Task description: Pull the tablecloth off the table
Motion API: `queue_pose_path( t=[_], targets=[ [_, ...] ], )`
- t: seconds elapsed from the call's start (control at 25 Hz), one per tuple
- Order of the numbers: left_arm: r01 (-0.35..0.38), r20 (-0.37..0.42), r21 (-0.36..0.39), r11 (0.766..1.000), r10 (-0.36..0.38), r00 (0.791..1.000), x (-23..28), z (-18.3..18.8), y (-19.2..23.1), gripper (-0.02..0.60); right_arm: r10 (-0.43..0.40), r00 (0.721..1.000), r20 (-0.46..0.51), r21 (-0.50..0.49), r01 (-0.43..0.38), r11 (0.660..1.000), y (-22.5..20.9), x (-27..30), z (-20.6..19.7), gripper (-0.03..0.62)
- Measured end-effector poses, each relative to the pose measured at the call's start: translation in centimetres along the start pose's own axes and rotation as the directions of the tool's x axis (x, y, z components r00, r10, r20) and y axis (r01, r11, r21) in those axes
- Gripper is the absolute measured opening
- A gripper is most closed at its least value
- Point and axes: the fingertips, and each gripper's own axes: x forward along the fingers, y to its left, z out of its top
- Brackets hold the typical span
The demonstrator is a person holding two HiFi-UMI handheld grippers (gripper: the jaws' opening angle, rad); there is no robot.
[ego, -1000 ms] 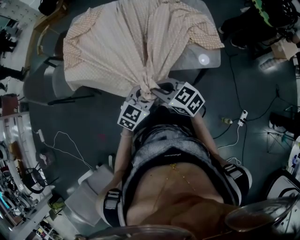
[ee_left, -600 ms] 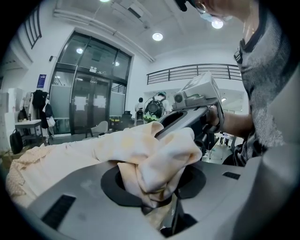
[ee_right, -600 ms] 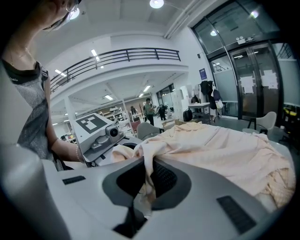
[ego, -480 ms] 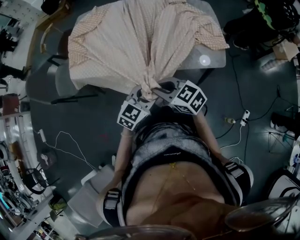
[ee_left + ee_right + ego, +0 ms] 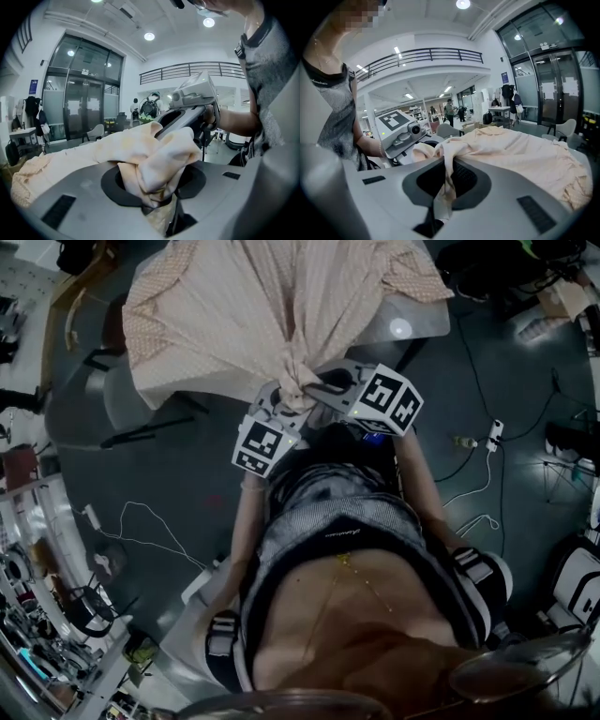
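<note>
The beige tablecloth (image 5: pixel 253 306) lies on the glass surface (image 5: pixel 417 329), drawn into a bunch at the near edge. The left hand-held gripper (image 5: pixel 284 401) pinches a thick wad of it, and the right hand-held gripper (image 5: pixel 317 390) clamps a thin fold just beside

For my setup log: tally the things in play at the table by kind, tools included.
tablecloth: 1
table: 1
tools: 2 (left tool, right tool, both shut on the tablecloth)
Total: 4
</note>
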Motion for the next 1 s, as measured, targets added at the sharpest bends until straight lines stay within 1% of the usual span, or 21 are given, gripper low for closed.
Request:
queue_pose_path(
  t=[0.16,0.36,0.68,0.84,1.0],
  targets=[
    [0.022,-0.002,0.015,1.000,-0.022,1.000,-0.6,0.0,-0.6,0.136,-0.028,1.000,0.011,0.007,0.028,1.000,0.8,-0.1,0.0,0.073],
    [0.049,0.002,0.026,0.998,-0.049,0.999,-1.4,-0.4,-1.6,0.133,-0.043,0.999,0.006,0.006,0.043,0.999,2.0,-0.1,-0.2,0.074],
    [0.048,0.026,0.019,0.999,-0.048,0.999,-4.0,-0.6,-1.9,0.133,-0.080,0.997,0.005,-0.001,0.080,0.997,4.2,0.9,0.6,0.074],
    [0.059,0.025,0.031,0.998,-0.060,0.998,-5.1,-0.9,-2.5,0.133,-0.094,0.995,0.017,0.011,0.094,0.996,5.4,1.2,0.7,0.073],
    [0.066,0.024,0.028,0.997,-0.067,0.998,-6.4,-1.5,-3.1,0.132,-0.103,0.995,0.015,0.018,0.103,0.995,6.8,1.9,0.6,0.074]
  ],
)
